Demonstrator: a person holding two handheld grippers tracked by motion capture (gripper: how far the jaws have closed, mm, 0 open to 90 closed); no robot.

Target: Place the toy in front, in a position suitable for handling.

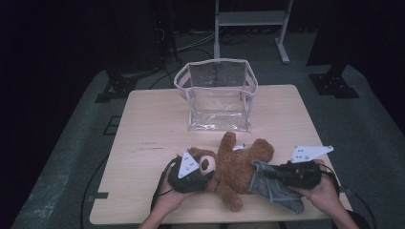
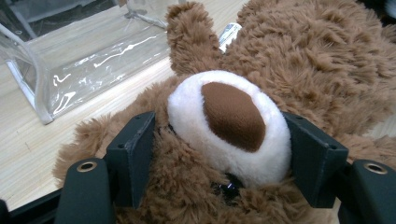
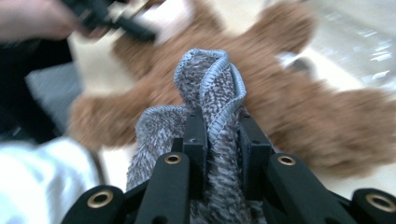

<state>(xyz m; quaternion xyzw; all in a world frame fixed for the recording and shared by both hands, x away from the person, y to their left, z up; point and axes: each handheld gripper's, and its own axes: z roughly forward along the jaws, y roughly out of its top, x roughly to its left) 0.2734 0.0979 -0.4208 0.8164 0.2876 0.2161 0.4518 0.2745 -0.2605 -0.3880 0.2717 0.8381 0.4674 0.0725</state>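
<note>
Pale wood table (image 1: 153,124) | grey carpet | left gripper (image 1: 191,172) clamps teddy bear (image 1: 239,164) | right gripper (image 1: 282,174) pinches grey cloth (image 1: 274,191)

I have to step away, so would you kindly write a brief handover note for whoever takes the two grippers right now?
Left gripper: jaws clamped on the teddy bear at its head, either side of the muzzle.
Right gripper: shut on a fold of the grey knitted cloth, at the bear's right side.
Clear bag: open, upright at the table's far side.
Done: both things gripped.
Left, probably: put the cloth on the bear, perhaps bag it.
</note>
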